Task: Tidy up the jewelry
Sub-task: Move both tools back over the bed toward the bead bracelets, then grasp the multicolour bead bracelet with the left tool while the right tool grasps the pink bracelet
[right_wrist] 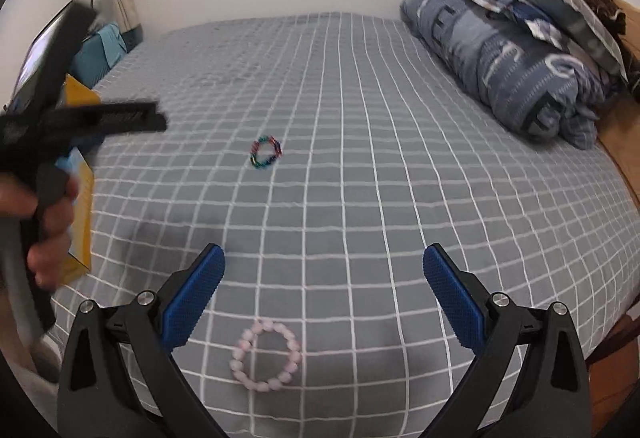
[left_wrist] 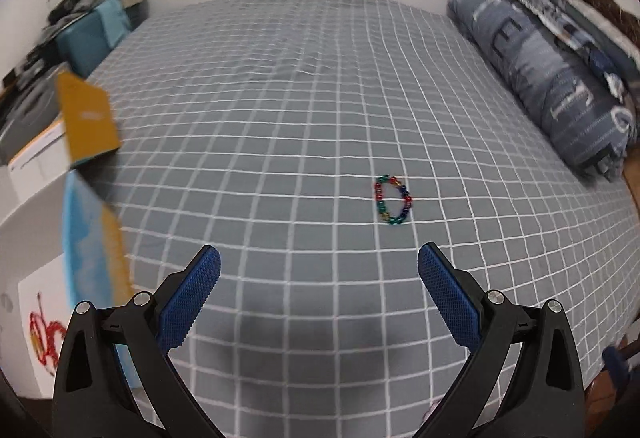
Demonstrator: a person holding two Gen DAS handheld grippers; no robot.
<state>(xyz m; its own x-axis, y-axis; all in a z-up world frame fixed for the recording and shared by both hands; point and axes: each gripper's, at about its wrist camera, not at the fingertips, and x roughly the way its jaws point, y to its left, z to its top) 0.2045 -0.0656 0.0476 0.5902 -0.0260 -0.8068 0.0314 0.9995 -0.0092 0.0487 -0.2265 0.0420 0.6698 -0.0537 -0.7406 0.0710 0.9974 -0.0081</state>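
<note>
A multicoloured bead bracelet (left_wrist: pixel 393 200) lies flat on the grey checked bedsheet (left_wrist: pixel 280 98), a little beyond and right of centre of my open, empty left gripper (left_wrist: pixel 319 262). It also shows in the right wrist view (right_wrist: pixel 265 152), far ahead. A pale pink bead bracelet (right_wrist: pixel 265 355) lies on the sheet just below and between the fingers of my open, empty right gripper (right_wrist: pixel 323 260). The left gripper's black body (right_wrist: pixel 80 122), held by a hand, shows blurred at the left of the right wrist view.
A yellow and blue box (left_wrist: pixel 86 122) stands open at the bed's left edge. A white sheet with a red bracelet (left_wrist: pixel 44 334) lies lower left. A rolled blue quilt and pillows (right_wrist: pixel 512 66) fill the right side. A wall lies beyond the bed.
</note>
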